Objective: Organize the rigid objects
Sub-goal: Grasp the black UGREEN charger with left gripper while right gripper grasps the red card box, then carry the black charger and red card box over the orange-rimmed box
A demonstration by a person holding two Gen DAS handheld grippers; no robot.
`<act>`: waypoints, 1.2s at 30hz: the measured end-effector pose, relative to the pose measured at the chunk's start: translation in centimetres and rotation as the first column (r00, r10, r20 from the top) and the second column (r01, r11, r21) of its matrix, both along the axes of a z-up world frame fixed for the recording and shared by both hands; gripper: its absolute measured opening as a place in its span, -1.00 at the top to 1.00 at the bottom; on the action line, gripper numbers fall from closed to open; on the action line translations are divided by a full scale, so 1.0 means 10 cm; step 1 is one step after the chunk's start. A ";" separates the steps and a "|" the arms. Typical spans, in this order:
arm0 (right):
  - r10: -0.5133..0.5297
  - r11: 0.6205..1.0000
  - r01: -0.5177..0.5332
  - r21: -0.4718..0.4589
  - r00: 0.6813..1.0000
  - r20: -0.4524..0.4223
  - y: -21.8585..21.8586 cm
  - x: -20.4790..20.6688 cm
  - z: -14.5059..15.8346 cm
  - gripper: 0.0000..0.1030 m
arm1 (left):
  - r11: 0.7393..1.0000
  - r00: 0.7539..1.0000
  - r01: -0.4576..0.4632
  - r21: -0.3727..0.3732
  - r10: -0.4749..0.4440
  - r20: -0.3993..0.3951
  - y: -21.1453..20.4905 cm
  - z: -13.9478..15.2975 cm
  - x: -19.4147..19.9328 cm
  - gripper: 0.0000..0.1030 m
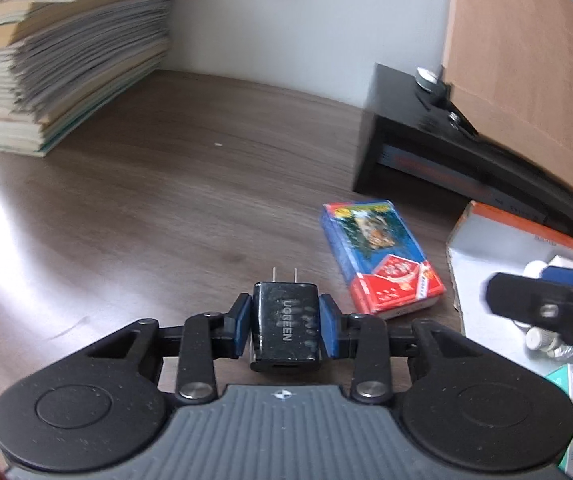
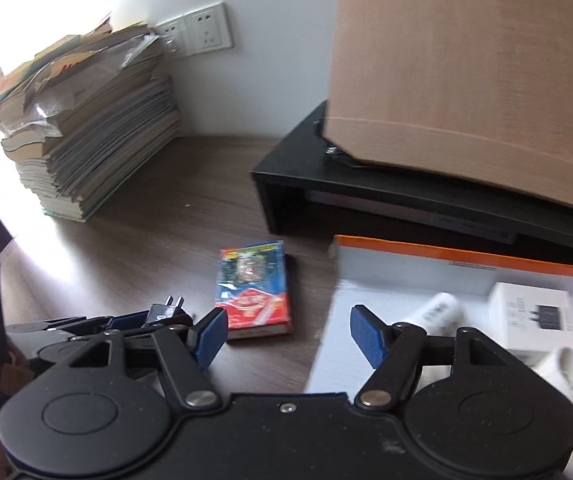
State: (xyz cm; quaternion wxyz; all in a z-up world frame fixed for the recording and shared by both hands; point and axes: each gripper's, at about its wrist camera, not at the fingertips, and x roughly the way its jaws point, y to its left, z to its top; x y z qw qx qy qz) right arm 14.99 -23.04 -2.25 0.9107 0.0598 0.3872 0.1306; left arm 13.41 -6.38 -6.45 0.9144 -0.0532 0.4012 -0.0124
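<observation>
Pinching the black charger (image 1: 285, 326) between its blue pads, the left gripper (image 1: 285, 327) holds it just left of the card box (image 1: 378, 254). Right gripper (image 2: 288, 334) is spread wide, right of that box, at the tray (image 2: 466, 258).

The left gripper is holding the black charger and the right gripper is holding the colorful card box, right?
Not quite. The right gripper is open and holds nothing; the card box lies on the table, as the right wrist view shows. The left gripper does hold the black charger.
</observation>
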 end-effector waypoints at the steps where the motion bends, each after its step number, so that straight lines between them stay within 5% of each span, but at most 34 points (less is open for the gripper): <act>1: 0.016 1.000 -0.016 -0.003 1.000 -0.005 0.06 0.05 -0.02 -0.58 | 1.000 1.000 -0.008 -0.001 0.008 0.004 0.04 0.03 -0.02 0.29; 12: 0.045 0.987 -0.064 -0.147 0.990 -0.133 0.67 0.73 -0.44 -0.59 | 0.997 0.997 -0.069 -0.023 0.069 0.024 0.35 0.25 -0.17 0.29; 16: 0.024 0.988 -0.041 -0.151 0.994 -0.108 0.71 0.72 -0.46 -0.38 | 0.997 0.996 -0.080 -0.024 0.080 0.031 0.40 0.29 -0.23 0.29; 27: -0.020 0.996 0.021 -0.088 1.000 0.009 0.42 0.09 0.03 -0.38 | 0.999 0.997 -0.039 -0.035 0.042 0.069 0.20 0.50 -0.38 0.29; 36: -0.190 0.978 0.198 -0.072 0.976 0.104 -0.41 -0.75 0.49 -0.38 | 0.989 0.986 0.128 -0.068 -0.120 0.112 -0.50 0.69 -0.65 0.29</act>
